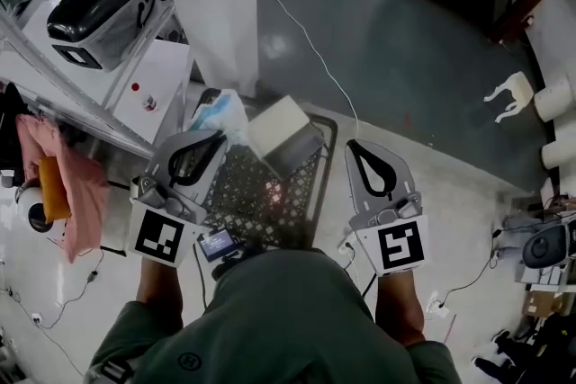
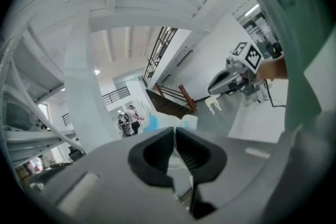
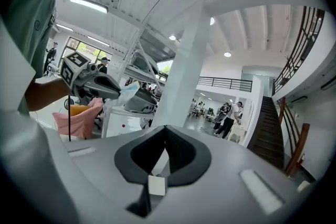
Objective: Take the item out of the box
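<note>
A pale cardboard box [image 1: 277,125] sits at the far end of a black mesh cart [image 1: 259,195], straight ahead of me, with a dark flap [image 1: 300,154] beside it. What the box holds is hidden. My left gripper [image 1: 217,138] hovers over the cart's left rim, just short of the box, jaws together and empty. My right gripper [image 1: 354,146] is held at the cart's right side, also shut on nothing. Both gripper views look out level across the hall. The left one [image 2: 174,132] catches the right gripper [image 2: 235,77]. The right one [image 3: 165,129] catches the left gripper [image 3: 93,84].
A blue-and-white plastic bag [image 1: 216,114] lies left of the box. A white pillar [image 1: 212,4] rises behind it. At the left stand a metal rack with a black case [image 1: 97,6] and a pink cloth [image 1: 74,184]. A white cable [image 1: 310,49] crosses the grey floor.
</note>
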